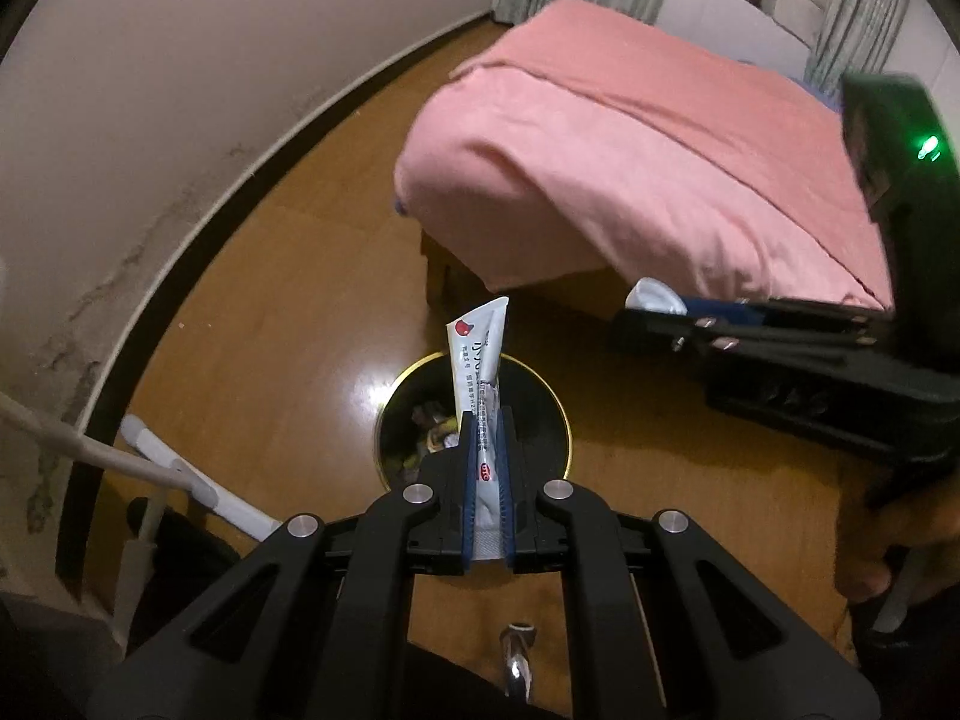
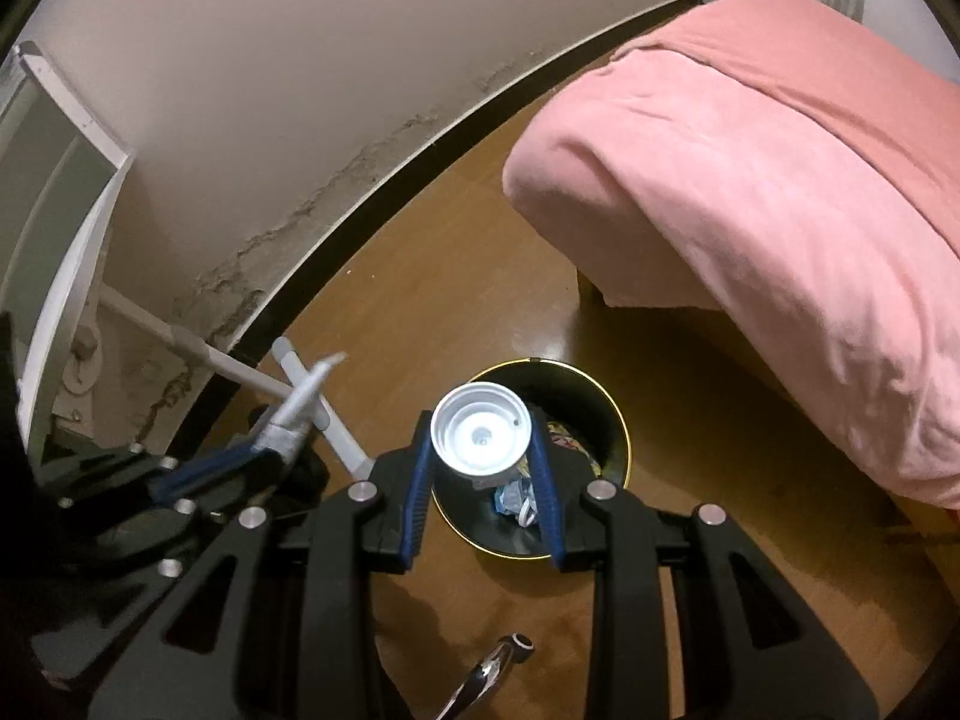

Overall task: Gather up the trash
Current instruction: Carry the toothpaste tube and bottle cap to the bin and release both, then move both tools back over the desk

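- Left wrist view: the left tongs (image 1: 486,420) are narrow, pinching a white tube (image 1: 478,360) upright between the blue pads; its crimped end points to 12 o'clock.
- The bin (image 1: 561,414), black with a gold rim, stands on the floor straight below the tube, already holding scraps.
- Judged step: carry is over, drop is in hand. The next move calls for widening the left tongs so the tube falls inside the rim; a slight lowering first would lessen the chance of it tipping over the edge.
- At 3 o'clock the right tongs (image 1: 654,306) come in sideways, holding something pale; they are near the bin, so the two tools should keep apart.
- The bed (image 1: 630,150) with pink cover fills 1 to 2 o'clock, its leg close beyond the bin. Open floor lies from 9 to 11 o'clock up to the wall's dark skirting.
- White bars of a stand (image 1: 198,486) lie at 8 o'clock, near the bin but apart.

- Right wrist view: the right tongs (image 2: 483,450) are fairly wide, gripping a can (image 2: 483,435) seen end-on, its silvery round face toward the camera.
- The bin (image 2: 618,420) sits under and slightly toward 4 o'clock of the can; much of its mouth is hidden by it.
- Judged next: shift a little over the mouth, then release.
- At 9 o'clock the left tongs (image 2: 270,450) hold the tube (image 2: 306,390), blurred.
- The bed (image 2: 780,210) crowds 1 to 3 o'clock; the wall curves from 9 to 12; free floor lies at 12 o'clock between them.
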Demonstrator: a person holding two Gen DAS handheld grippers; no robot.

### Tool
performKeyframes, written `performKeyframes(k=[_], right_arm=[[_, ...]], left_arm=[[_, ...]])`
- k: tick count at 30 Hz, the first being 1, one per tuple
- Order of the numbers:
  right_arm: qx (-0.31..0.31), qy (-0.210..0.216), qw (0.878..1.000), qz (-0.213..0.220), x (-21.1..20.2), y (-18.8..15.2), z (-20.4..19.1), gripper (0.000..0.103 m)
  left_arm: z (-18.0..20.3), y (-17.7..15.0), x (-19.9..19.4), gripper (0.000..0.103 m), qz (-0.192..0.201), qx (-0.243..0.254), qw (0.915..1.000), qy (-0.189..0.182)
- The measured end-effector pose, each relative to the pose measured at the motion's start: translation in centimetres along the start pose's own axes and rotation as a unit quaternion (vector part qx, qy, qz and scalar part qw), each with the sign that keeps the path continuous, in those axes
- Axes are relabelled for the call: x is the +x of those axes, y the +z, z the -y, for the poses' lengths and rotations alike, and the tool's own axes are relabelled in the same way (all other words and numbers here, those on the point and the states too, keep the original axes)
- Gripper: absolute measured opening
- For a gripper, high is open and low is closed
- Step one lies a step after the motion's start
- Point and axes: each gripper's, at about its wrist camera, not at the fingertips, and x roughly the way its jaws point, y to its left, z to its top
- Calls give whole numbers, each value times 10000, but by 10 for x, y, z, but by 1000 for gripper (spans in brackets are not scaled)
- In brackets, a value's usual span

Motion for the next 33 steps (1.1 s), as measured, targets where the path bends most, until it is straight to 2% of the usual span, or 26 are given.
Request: performKeyframes(k=[5, 6, 8, 9, 10, 20, 29, 30, 31, 33], right_arm=[[124, 32, 9999, 15, 0, 0, 7, 30], [135, 41, 9999, 22, 0, 0, 7, 30], [165, 33, 9998, 41, 3, 1, 10, 30], [168, 43, 9998, 42, 4, 2, 11, 30], [164, 53, 9998, 42, 3, 3, 11, 30], [66, 0, 9998, -188, 15, 0, 5, 30], [-92, -128, 9994, -300, 20, -1, -9, 31], [-113, -159, 9991, -369, 23, -1, -11, 47], [-120, -214, 9987, -444, 26, -2, -13, 67], [-193, -248, 9988, -377, 25, -2, -17, 70]], left_arm=[[2, -2, 11, 6, -13, -8, 9999, -115], [4, -1, 13, 12, 17, -15, 10000, -74], [4, 1, 15, 44, 21, -65, 9999, -81], [4, 2, 13, 65, 83, -123, 9999, -83], [3, 2, 10, 67, 188, -155, 9997, -48], [3, 1, -10, 67, 287, -138, 9995, 30], [-10, -8, -63, 75, 557, -208, 9979, 248], [-12, -9, -67, 78, 576, -219, 9977, 278], [-15, -12, -75, 81, 605, -227, 9974, 330], [-22, -17, -91, 82, 677, -234, 9964, 450]])
